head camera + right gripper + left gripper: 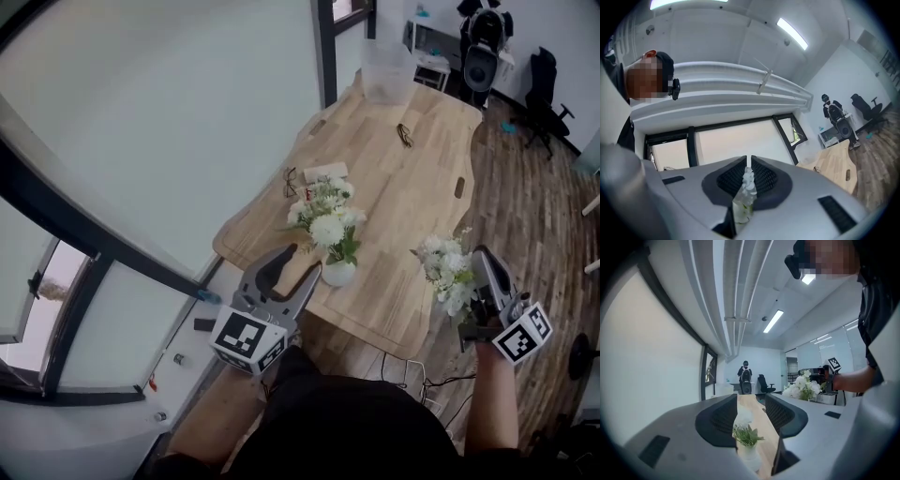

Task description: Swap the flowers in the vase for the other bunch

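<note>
Round white vase (pixel 338 273) upright on your wooden table (pixel 412 187), white bunch (pixel 326 217) in it; second white bunch (pixel 447 270) pinched in your right gripper (pixel 476 261).

A long pale wooden bench (pixel 412 187) with wavy edges runs away ahead of the left claw (pixel 298 264). Dark plank floor (pixel 534 225) spreads beside and beyond the right claw (pixel 480 261), with a black office chair (pixel 546 89) far ahead of it. Left of the left claw stand tall black-framed windows (pixel 94 236). Strip lights (pixel 773 320) glow on the white ceiling above.
</note>
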`<state>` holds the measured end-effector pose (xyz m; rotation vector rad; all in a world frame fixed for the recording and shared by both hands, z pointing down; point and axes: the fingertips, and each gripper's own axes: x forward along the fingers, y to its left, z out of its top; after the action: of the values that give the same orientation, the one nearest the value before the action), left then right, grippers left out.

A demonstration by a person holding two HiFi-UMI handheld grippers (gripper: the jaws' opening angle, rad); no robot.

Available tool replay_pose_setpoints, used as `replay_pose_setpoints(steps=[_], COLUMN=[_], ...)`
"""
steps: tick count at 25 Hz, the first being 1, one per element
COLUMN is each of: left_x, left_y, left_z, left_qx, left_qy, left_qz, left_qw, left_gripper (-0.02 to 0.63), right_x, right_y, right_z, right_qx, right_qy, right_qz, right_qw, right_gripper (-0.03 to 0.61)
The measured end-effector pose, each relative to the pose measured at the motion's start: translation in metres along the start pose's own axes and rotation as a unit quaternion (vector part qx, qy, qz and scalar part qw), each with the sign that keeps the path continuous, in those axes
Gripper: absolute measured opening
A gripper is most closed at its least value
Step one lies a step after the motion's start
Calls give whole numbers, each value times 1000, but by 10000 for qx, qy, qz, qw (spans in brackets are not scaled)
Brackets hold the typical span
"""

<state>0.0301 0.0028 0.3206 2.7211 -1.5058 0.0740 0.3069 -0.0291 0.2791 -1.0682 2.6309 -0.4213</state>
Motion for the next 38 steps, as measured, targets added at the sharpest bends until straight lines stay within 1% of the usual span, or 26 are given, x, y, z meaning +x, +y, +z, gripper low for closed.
replay_pose_setpoints(steps=[3, 7, 11, 19, 23, 24, 25, 27, 28, 32, 38], left_x=[15, 35, 52, 74, 81, 82, 83, 84, 85, 85, 80], left_y=[13, 31, 39, 38, 39, 39, 38, 38, 38, 36, 38], left_z=[-5, -27, -39, -65, -71, -71, -71, -70, -70, -64, -48], left_qx=[110, -4, -152, -390, -472, -479, -490, -519, -520, -431, -235], left_qy=[103, 369, 494, 825, 840, 819, 795, 751, 739, 690, 495], left_qz=[-3, -38, -207, -690, -863, -917, -968, -1085, -1154, -1433, -1727], left_qw=[9999, 9993, 9984, 9934, 9916, 9913, 9909, 9899, 9892, 9863, 9835], left_gripper=[175, 199, 200, 199, 199, 192, 162, 82, 62, 35, 28], right_x=[8, 18, 24, 29, 34, 35, 36, 38, 39, 46, 63], right_y=[-4, -9, -10, -18, -19, -19, -19, -19, -19, -18, -8], right_z=[0, -6, -14, -23, -29, -30, -31, -32, -32, -29, -30], right_qx=[4, 50, 93, 174, 200, 203, 205, 201, 193, 150, 135], right_qy=[-31, -85, -41, -25, 36, 52, 66, 73, 67, 18, 22], right_qz=[-149, -335, -507, -828, -905, -920, -937, -978, -997, -1036, -986], right_qw=[9999, 9994, 9987, 9964, 9957, 9955, 9954, 9950, 9948, 9945, 9950], right_gripper=[48, 48, 48, 48, 48, 48, 48, 48, 48, 48, 48])
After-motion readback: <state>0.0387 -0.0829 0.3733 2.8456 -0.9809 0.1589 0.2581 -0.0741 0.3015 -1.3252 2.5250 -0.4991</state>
